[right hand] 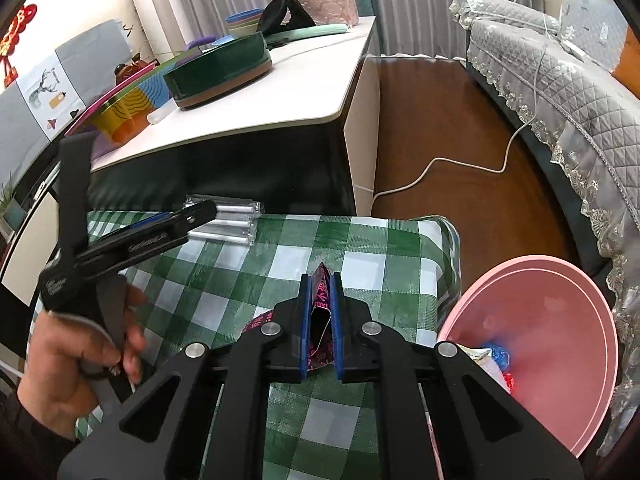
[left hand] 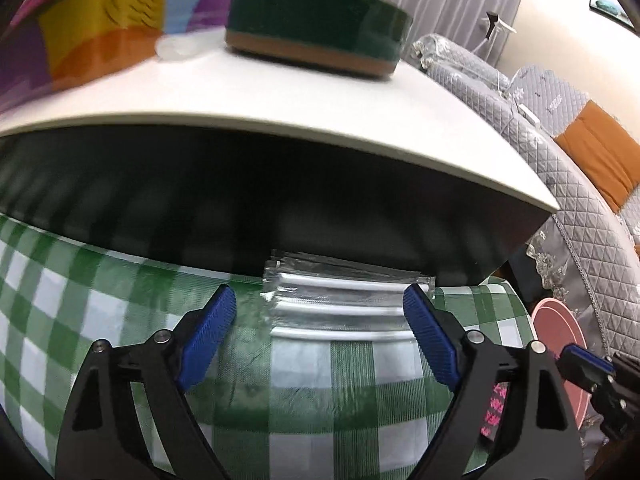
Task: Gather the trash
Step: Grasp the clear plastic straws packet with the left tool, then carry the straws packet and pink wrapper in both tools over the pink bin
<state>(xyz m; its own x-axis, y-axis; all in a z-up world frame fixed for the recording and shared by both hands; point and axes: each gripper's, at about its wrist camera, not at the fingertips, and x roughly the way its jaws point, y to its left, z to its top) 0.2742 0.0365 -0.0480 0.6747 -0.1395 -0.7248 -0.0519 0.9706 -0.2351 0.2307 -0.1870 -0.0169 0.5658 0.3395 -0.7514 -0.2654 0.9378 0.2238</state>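
my left tongs [left hand: 320, 332] gape wide, straddling the clear plastic pack of white sticks [left hand: 340, 292] ahead; my right tongs [right hand: 321, 328] pinch a crumpled black-and-pink foil wrapper [right hand: 320, 300].

both wrist views look down, sharing checked cloth [left hand: 100, 320].

A home living room: quilted sofa [right hand: 560, 80], curtains [right hand: 420, 4], checked tablecloth [right hand: 248, 276].

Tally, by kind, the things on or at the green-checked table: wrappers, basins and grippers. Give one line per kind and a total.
Clear packet of white sticks: 1
Dark wrapper with pink print: 1
Pink basin: 1
Grippers: 2, the left gripper and the right gripper
Total: 5
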